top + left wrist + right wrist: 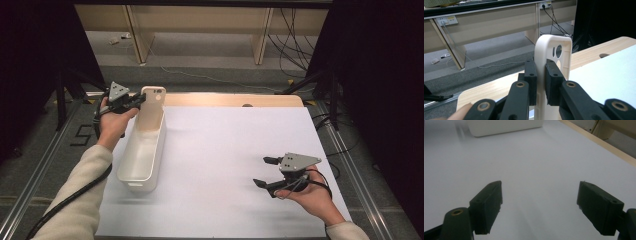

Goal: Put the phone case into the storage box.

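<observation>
The high view looks forward and down over the whole white sheet (235,165), while the left gripper view sits close behind the white bin's (552,57) raised end facing the room, and the right gripper view skims low across the sheet toward that bin (504,126) at its upper left.

The left gripper (134,101) clamps the white bin's (142,150) raised far end.
</observation>
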The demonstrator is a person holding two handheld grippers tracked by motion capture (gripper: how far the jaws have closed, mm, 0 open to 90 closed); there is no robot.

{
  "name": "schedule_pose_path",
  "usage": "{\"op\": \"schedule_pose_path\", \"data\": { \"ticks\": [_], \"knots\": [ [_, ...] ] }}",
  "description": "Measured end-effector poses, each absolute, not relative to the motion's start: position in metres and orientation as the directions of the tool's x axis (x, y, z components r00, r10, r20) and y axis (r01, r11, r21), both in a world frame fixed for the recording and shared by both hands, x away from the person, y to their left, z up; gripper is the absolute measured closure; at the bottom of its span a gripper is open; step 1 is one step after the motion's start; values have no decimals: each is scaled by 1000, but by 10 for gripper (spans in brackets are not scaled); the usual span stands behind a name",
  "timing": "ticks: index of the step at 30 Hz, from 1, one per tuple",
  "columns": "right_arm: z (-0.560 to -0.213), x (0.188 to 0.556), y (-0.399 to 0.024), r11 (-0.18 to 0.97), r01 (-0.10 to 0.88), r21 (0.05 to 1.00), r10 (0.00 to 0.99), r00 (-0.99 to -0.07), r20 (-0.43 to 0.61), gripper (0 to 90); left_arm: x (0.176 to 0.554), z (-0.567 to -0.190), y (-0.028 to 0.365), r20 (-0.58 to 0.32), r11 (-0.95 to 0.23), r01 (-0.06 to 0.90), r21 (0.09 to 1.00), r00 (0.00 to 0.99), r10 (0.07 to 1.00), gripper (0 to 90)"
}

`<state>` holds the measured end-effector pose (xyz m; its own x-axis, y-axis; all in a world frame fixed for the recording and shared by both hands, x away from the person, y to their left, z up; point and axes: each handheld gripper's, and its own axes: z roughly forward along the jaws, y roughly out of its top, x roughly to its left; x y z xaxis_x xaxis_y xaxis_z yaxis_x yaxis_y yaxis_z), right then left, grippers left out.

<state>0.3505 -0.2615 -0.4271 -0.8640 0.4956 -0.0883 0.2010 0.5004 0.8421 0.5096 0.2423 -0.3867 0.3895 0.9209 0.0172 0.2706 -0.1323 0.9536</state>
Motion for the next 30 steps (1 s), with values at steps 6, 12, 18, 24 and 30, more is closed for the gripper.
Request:
{"op": "schedule_pose_path", "data": {
  "ticks": [6,12,18,24,30],
  "knots": [
    [-427,350,-262,499,201,843,495,-864,-87,219,511,-389,243,17,-134,276,952,387,922,813],
    [-427,351,-262,501,202,841,496,-864,-88,219,512,-390,242,18,-137,281,950,387,922,812],
    [-427,350,-262,500,201,842,495,-864,-87,218,513,-392,242,26,-146,285,947,386,922,812],
    [-427,350,-262,499,202,843,495,-865,-86,218,513,-394,243,23,-144,290,946,383,923,812],
    [-427,351,-261,500,202,843,495,-864,-87,219,513,-395,243,19,-141,293,946,382,924,811]
  ]
}}
